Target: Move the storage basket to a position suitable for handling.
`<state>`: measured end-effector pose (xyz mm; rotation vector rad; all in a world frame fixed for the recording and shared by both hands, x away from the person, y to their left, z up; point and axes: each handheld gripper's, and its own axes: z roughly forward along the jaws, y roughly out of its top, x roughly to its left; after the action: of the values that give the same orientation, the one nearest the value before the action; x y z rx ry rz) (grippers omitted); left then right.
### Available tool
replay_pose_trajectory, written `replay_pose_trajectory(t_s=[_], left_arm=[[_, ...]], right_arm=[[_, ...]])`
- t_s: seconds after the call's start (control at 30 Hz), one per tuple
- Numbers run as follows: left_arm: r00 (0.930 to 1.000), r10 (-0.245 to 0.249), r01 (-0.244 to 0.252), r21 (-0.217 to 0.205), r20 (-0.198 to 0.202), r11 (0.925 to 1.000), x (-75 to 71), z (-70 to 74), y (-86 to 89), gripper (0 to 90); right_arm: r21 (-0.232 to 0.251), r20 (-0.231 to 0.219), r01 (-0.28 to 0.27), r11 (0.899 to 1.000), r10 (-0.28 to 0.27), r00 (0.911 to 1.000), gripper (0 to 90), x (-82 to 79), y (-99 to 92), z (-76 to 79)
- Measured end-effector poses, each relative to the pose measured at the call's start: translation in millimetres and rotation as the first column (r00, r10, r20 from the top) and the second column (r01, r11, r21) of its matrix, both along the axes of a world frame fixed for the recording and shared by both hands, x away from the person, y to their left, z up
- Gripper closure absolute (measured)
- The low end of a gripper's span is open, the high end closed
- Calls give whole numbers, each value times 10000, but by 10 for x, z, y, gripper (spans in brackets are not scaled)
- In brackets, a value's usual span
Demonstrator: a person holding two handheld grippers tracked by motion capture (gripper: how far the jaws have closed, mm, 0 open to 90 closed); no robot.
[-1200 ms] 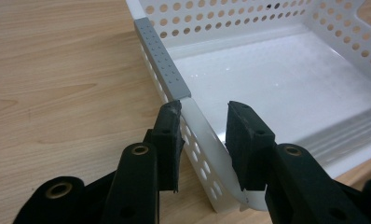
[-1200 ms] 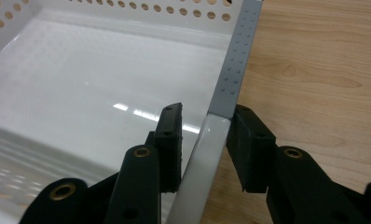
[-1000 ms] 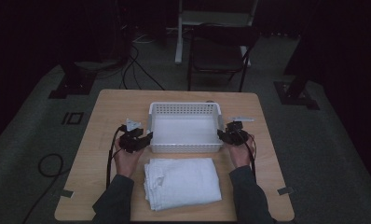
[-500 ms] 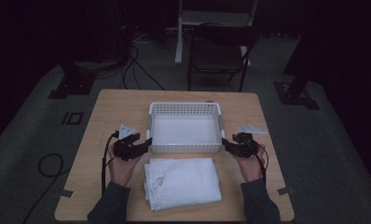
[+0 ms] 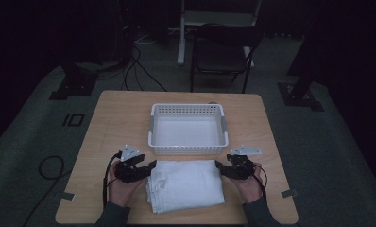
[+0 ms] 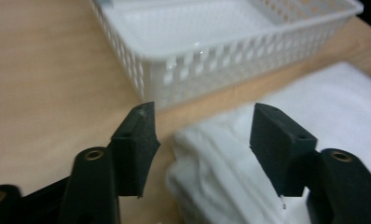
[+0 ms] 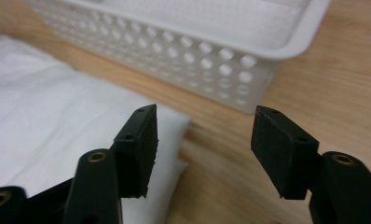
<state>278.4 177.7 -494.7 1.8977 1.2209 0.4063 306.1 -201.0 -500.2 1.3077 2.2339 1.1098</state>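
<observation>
Item: folded white towel (image 5: 186,185), lying on the table (image 5: 110,118) just before the white basket (image 5: 187,130); I am bringing left gripper (image 5: 150,165) and right gripper (image 5: 219,166) to its ends, jaws just opening, holding nothing; risk: pinching only top layers, unfolding it.

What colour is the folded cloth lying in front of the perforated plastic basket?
White; the folded cloth shows best in the high view.

Left tool (image 5: 150,165) and right tool (image 5: 220,166) flank the folded towel (image 5: 186,186) before the basket (image 5: 188,150).
</observation>
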Motion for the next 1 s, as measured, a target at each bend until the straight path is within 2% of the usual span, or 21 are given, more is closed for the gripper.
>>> replay_pose_trajectory(t_s=[0.1,0.17,0.3,0.4,0.5,0.57,0.6,0.7,0.8,0.93,1.0], left_arm=[[9999,-65,65,-36,-124,10000,-124,-10,-3,354],[9998,-158,161,176,-139,9997,-224,-10,-37,344],[9988,-365,375,317,-324,9988,-349,-51,-80,328],[9983,-427,452,616,-404,9971,-431,-91,-100,332],[9964,-496,567,1052,-690,9928,-477,-194,-147,365],[9952,-590,678,1150,-780,9910,-479,-269,-181,379],[9951,-628,713,1150,-763,9908,-469,-292,-187,388],[9943,-674,755,990,-829,9922,-411,-310,-180,392],[9941,-684,769,1009,-846,9919,-342,-315,-202,400],[9949,-710,805,1409,-716,9868,-250,-289,-276,400],[9969,-610,678,1528,-487,9859,-187,-296,-308,392]], right_arm=[[-73,-140,-227,9997,226,9996,367,-64,13,-43],[-32,-211,-335,9994,334,9992,360,-109,16,-67],[-34,-263,-633,9980,632,9977,339,-223,51,-104],[-99,-328,-922,9957,918,9952,329,-314,90,-146],[-69,-484,-1088,9940,1084,9929,329,-366,108,-189],[-111,-536,-1160,9932,1153,9919,330,-374,118,-211],[-255,-696,-1176,9927,1155,9909,333,-366,147,-273],[-361,-824,-1152,9927,1119,9903,333,-338,168,-311],[-518,-743,-945,9942,906,9931,332,-291,171,-324],[-642,-622,-786,9948,747,9953,336,-242,156,-333],[-663,-586,-655,9956,617,9964,336,-204,138,-336]])
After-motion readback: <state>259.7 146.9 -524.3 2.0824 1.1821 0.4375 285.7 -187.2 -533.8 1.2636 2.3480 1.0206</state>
